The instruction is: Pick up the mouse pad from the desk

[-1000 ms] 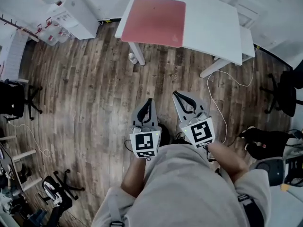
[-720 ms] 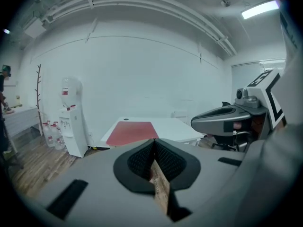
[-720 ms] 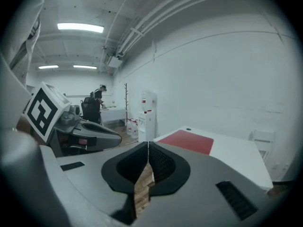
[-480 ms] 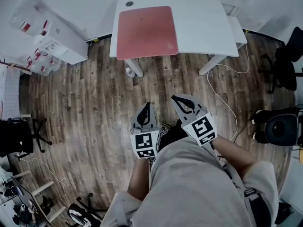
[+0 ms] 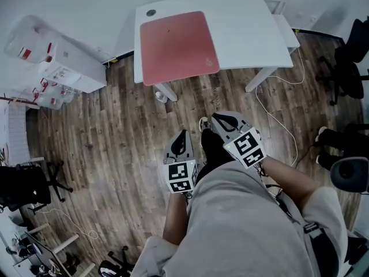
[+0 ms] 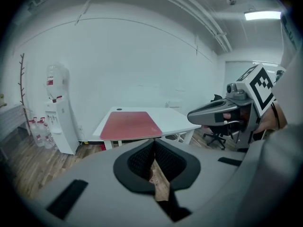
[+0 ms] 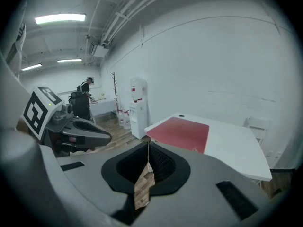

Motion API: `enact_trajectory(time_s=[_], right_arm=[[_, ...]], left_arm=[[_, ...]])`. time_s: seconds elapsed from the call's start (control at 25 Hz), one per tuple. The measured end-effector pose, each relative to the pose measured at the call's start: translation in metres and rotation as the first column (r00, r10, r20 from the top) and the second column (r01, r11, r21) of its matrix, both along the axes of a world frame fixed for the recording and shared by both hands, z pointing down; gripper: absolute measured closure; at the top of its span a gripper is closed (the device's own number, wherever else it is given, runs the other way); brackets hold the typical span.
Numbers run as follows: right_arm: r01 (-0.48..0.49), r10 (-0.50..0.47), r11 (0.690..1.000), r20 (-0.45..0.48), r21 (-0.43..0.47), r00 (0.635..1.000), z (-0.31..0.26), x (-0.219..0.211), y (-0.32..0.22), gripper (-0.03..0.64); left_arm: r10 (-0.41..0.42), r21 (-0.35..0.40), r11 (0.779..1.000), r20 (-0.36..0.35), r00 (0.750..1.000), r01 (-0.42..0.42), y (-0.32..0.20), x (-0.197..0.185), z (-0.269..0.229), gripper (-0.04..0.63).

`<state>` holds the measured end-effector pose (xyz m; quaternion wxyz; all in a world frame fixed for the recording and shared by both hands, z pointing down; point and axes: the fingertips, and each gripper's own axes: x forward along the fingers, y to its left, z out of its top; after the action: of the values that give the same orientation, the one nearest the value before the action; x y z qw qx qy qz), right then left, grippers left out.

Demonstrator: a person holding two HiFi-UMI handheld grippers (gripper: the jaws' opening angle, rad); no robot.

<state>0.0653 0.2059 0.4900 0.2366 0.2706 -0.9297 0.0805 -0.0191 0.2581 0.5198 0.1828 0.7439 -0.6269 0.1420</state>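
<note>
head view: mouse pad (image 5: pixel 177 46) on desk (image 5: pixel 248 33) (left gripper (image 5: pixel 183 134), right gripper (image 5: pixel 216 118) closed, empty)

Desk (image 5: pixel 253 36): 1, wht. Mouse pad (image 5: pixel 176 46): 1, red. Grippers: 2, i.e. left gripper (image 5: pixel 182 133) + right gripper (image 5: pixel 215 116). Marker cubes (image 5: pixel 180 176): 2, one per gripper. Water dispenser (image 5: pixel 60 56): 1. Spare bottles (image 6: pixel 38 132) beside it: several, exact no. unclear. Coat stand (image 6: pixel 22 84): 1. Blk office chairs (image 5: pixel 353 48): min. 2 in head view. Floor cable (image 5: pixel 258 100): 1. Ceiling light strips (image 7: pixel 59 18): 3 in right gripper view. Distant person (image 7: pixel 87 86): 1.
</note>
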Motion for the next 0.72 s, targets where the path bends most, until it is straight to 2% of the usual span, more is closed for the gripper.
enact_trajectory(time_s=[0.2,0.32,0.52,0.68,0.72], right_arm=[[0.009,-0.007,1.000,-0.045,0.028,0.999,0.003,-0.033,-0.034,0.575],[0.031,-0.026,0.998,-0.093,0.052,0.995,0.006,-0.048,-0.057,0.575],[0.068,-0.046,0.992,-0.187,0.108,0.981,0.010,-0.047,-0.104,0.575],[0.051,-0.019,0.991,-0.242,0.124,0.970,0.033,-0.051,-0.144,0.575],[0.047,-0.014,0.991,-0.256,0.125,0.967,0.039,-0.050,-0.152,0.575]], left_arm=[[0.025,-0.003,1.000,0.041,0.999,-0.025,-0.027,-0.032,-0.003,0.584],[-0.002,-0.031,0.999,0.050,0.999,0.003,-0.049,-0.059,0.006,0.583],[-0.015,-0.079,0.997,0.004,1.000,0.015,-0.087,-0.075,0.025,0.584],[0.038,-0.153,0.988,0.100,0.994,-0.022,-0.122,-0.092,0.051,0.584],[0.052,-0.165,0.986,0.106,0.993,-0.034,-0.131,-0.095,0.056,0.584]])
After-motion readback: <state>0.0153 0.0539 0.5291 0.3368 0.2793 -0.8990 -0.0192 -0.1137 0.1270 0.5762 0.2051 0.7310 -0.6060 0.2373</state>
